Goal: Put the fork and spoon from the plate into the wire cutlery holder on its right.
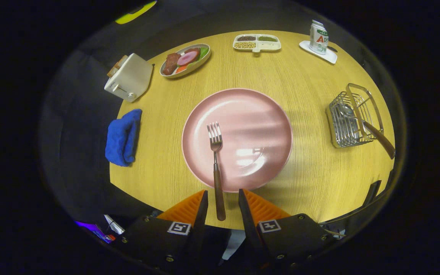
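A: Where is the fork?

B: The fork (216, 160) lies at lower centre of the frame, tines on the left half of a pink plate (258, 114); its brown handle runs down over the plate's near rim onto the counter (304, 80); the handle's end sits between the two fingers of the hand-held gripper (222, 200).

A: Has the hand-held gripper got hold of it?

B: No; the fingers stand apart, one on each side of the handle, with a gap visible on both sides; neither presses on it.

A: And the spoon?

B: The spoon (361, 122) is at the right of the frame, already in the wire cutlery holder (344, 126); its bowl rests inside the wires and its brown handle sticks out toward the lower right, past the holder's rim; the holder stands well to the right of the plate.

A: What else is on the counter?

B: A blue cloth (122, 137) at the left edge; a white toaster (128, 78) at upper left; beside it an oval dish of food (185, 60); a divided tray (257, 42) at top centre; a can (318, 37) on a white coaster (330, 56) at upper right.
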`<move>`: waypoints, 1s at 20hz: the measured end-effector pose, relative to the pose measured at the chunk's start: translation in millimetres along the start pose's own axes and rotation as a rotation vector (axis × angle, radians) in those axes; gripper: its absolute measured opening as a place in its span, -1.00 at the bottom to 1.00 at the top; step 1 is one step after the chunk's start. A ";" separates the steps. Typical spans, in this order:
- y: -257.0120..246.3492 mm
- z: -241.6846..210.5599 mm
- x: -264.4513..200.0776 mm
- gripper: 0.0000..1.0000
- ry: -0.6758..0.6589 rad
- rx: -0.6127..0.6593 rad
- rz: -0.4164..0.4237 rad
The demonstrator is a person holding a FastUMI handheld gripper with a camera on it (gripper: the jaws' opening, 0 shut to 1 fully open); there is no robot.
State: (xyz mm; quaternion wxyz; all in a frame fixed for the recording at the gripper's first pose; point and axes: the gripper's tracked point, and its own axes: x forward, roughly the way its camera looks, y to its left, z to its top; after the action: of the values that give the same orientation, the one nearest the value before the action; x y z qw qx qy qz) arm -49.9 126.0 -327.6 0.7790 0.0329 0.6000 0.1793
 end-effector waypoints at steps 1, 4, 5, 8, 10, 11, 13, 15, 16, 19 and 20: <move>0.0 -1.2 3.3 0.00 0.015 -0.008 -0.011; 1.4 -9.8 15.5 0.00 0.075 -0.017 -0.041; 1.4 -11.7 17.8 0.00 0.090 -0.011 -0.049; -0.8 -17.5 29.0 0.00 0.137 -0.009 -0.073; -1.9 -20.2 33.0 0.00 0.157 -0.020 -0.085; -1.7 -21.4 36.3 0.00 0.169 -0.025 -0.086; 0.5 -23.4 37.1 0.00 0.187 -0.030 -0.084; 4.1 -24.7 37.3 0.00 0.200 -0.033 -0.081; 6.2 -23.0 36.4 0.00 0.198 -0.035 -0.077; 14.0 -19.5 34.3 0.00 0.193 -0.032 -0.064; 12.7 -19.2 34.8 0.00 0.202 -0.030 -0.069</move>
State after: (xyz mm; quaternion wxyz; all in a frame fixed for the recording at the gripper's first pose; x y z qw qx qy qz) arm -63.7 145.8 -361.6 0.7206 -0.0175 0.6734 0.1639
